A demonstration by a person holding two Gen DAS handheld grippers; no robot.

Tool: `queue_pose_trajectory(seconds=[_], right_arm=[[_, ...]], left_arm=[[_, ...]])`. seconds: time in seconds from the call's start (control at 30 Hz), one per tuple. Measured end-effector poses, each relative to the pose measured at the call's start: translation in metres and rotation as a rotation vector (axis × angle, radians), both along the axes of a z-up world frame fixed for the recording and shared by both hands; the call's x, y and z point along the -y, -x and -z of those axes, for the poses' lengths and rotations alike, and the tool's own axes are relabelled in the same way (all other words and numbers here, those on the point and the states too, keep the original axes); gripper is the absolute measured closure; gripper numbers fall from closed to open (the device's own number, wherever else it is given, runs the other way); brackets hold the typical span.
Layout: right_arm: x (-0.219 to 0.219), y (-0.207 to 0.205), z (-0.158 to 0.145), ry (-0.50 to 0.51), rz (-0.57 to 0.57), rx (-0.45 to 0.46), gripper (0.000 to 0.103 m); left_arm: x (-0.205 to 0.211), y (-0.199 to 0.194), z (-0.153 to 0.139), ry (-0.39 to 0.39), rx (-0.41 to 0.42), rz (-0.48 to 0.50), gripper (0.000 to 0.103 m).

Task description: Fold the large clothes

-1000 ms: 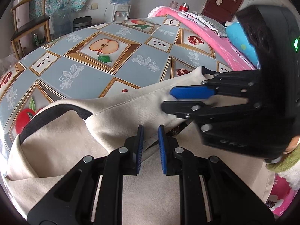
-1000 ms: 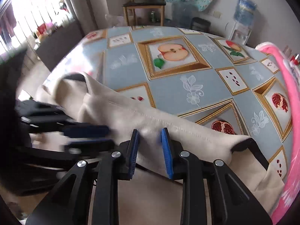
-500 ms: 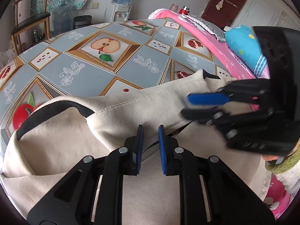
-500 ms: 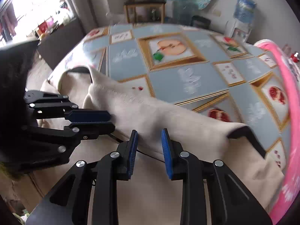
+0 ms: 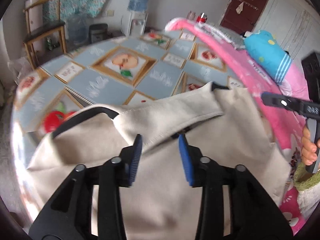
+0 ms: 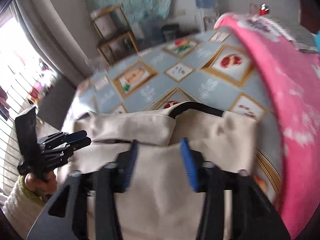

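A cream garment with black trim (image 5: 180, 110) lies folded on the fruit-patterned tablecloth (image 5: 112, 84); a flap is laid across its upper half. It also shows in the right wrist view (image 6: 152, 124). My left gripper (image 5: 161, 150) is open and empty above the garment's near part. My right gripper (image 6: 160, 156) is open and empty above the fold edge. The right gripper shows at the right edge of the left wrist view (image 5: 280, 102), away from the cloth. The left gripper appears at the left of the right wrist view (image 6: 80, 138), beside the garment's left edge.
A pink blanket (image 5: 260, 76) with a blue pillow (image 5: 268, 54) borders the table on the right. A wooden chair (image 5: 44, 32), a water dispenser (image 5: 138, 10) and a bin (image 5: 98, 32) stand beyond the table's far edge. A window is at left (image 6: 18, 80).
Both grippers opened from nearly shut and pulled back and up from the garment. The right gripper moved right, away from the middle. The flap now lies flat.
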State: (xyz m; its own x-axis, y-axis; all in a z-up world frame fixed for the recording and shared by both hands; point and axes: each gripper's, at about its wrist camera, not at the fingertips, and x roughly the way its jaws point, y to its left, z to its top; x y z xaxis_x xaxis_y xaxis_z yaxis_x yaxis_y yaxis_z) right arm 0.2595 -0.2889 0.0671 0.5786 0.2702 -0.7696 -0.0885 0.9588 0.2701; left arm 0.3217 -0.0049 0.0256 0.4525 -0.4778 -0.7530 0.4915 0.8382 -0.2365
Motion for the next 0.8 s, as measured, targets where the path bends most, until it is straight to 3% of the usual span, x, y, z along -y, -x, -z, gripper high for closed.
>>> queue_pose_trajectory(seconds=[0.13, 0.23, 0.33, 0.5, 0.73, 0.8], right_arm=[[-0.004, 0.074, -0.021, 0.01, -0.008, 0.064, 0.021], [-0.012, 0.129, -0.016, 0.04, -0.008, 0.088, 0.014], [-0.019, 0.167, 0.004, 0.063, 0.006, 0.051, 0.012], [-0.042, 0.195, 0.042, 0.122, -0.007, -0.012, 0.012], [-0.069, 0.187, 0.071, 0.243, -0.03, -0.004, 0.012], [-0.07, 0.183, 0.085, 0.26, -0.02, -0.012, 0.012]], left_arm=[[-0.013, 0.061, -0.042, -0.06, 0.07, -0.019, 0.034], [-0.017, 0.112, -0.053, -0.124, 0.105, -0.05, 0.02], [-0.017, 0.158, -0.046, -0.138, 0.101, -0.061, 0.016], [-0.004, 0.215, -0.003, -0.186, 0.065, -0.13, 0.015], [0.006, 0.222, 0.052, -0.217, -0.03, -0.228, 0.014], [0.0, 0.222, 0.056, -0.186, -0.035, -0.248, 0.012]])
